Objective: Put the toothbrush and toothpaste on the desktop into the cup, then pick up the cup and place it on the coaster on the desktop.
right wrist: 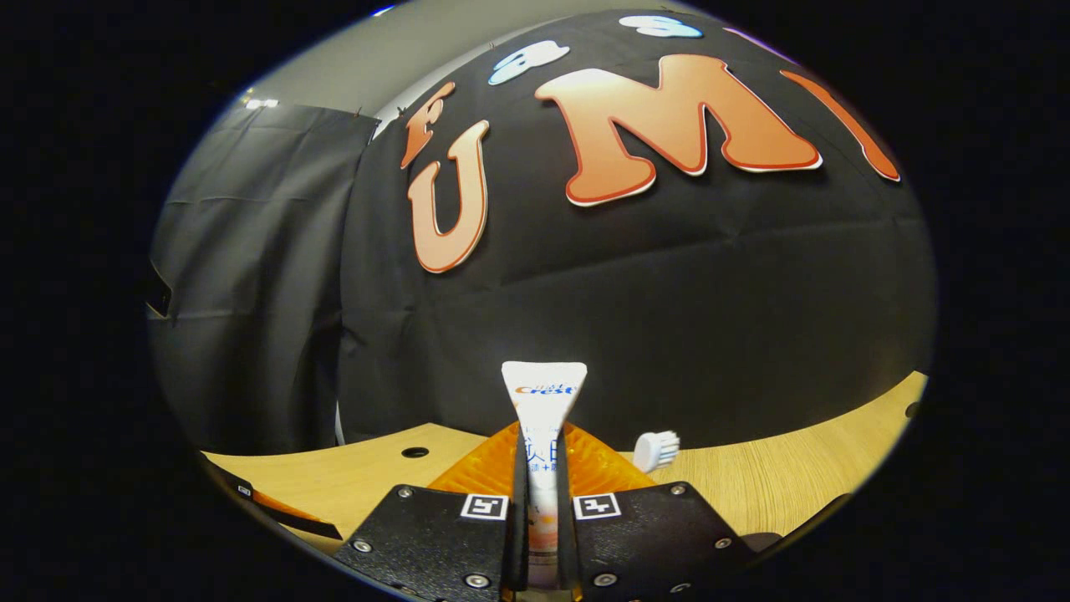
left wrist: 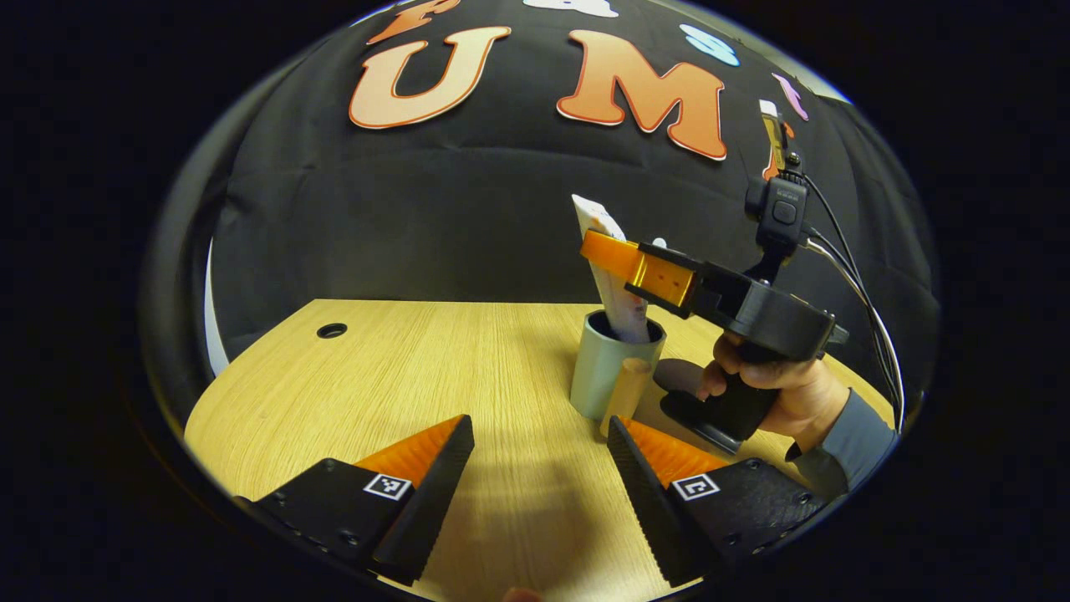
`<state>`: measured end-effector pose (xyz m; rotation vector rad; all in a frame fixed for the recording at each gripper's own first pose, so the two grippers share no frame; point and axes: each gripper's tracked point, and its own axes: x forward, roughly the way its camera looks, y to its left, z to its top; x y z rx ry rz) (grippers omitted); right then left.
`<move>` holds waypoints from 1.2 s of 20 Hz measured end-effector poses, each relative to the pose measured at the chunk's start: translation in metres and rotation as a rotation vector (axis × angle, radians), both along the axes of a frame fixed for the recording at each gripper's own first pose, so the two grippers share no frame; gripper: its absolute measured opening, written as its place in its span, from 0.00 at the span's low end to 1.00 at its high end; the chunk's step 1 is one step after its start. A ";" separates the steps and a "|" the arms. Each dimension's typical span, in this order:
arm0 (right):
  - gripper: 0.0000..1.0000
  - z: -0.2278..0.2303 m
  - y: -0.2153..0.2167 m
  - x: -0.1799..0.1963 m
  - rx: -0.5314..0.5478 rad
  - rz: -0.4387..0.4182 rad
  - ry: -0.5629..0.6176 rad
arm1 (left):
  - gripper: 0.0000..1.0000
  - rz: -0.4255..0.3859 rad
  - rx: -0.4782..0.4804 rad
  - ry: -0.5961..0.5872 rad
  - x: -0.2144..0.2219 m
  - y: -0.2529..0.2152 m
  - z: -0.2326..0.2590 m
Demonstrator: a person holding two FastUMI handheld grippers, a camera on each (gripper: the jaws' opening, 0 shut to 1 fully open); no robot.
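Right gripper [right wrist: 542, 502] clamps the toothpaste [right wrist: 543, 401], its lower end inside the cup [left wrist: 603, 368]; left gripper [left wrist: 539, 493] hovers spread apart, holding nothing.

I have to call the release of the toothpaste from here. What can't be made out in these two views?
- Toothpaste lower end: left gripper view, hidden inside the cup, so its depth is unknown.
- Toothbrush: right gripper view, handle hidden behind the right gripper.
- Coaster: left gripper view, partly covered by the hand and handle.
- Cup: right gripper view, hidden beneath the gripper.
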<state>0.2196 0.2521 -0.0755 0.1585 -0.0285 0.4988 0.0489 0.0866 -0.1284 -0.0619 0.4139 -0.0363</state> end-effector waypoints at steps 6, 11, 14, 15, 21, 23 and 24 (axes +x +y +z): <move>0.20 -0.018 -0.018 -0.026 -0.066 -0.004 0.090 | 0.97 0.001 0.000 0.000 -0.008 -0.002 0.009; 0.34 -0.035 -0.037 -0.055 -0.144 0.023 0.197 | 0.97 0.009 -0.003 -0.001 -0.011 -0.006 0.017; 0.44 -0.015 -0.057 -0.074 -0.152 0.019 0.149 | 0.97 -0.002 0.012 0.002 -0.008 -0.013 0.025; 0.49 -0.004 -0.065 -0.080 -0.146 0.016 0.129 | 0.97 -0.014 0.017 -0.001 -0.005 -0.018 0.031; 0.84 0.056 -0.126 -0.123 -0.107 -0.045 -0.004 | 0.96 -0.113 0.029 0.016 0.025 -0.045 0.046; 0.90 0.061 -0.151 -0.139 -0.114 -0.074 -0.026 | 0.96 -0.155 0.018 0.056 0.037 -0.056 0.047; 0.91 0.060 -0.166 -0.150 -0.128 -0.087 -0.031 | 0.96 -0.185 -0.009 0.076 0.043 -0.062 0.047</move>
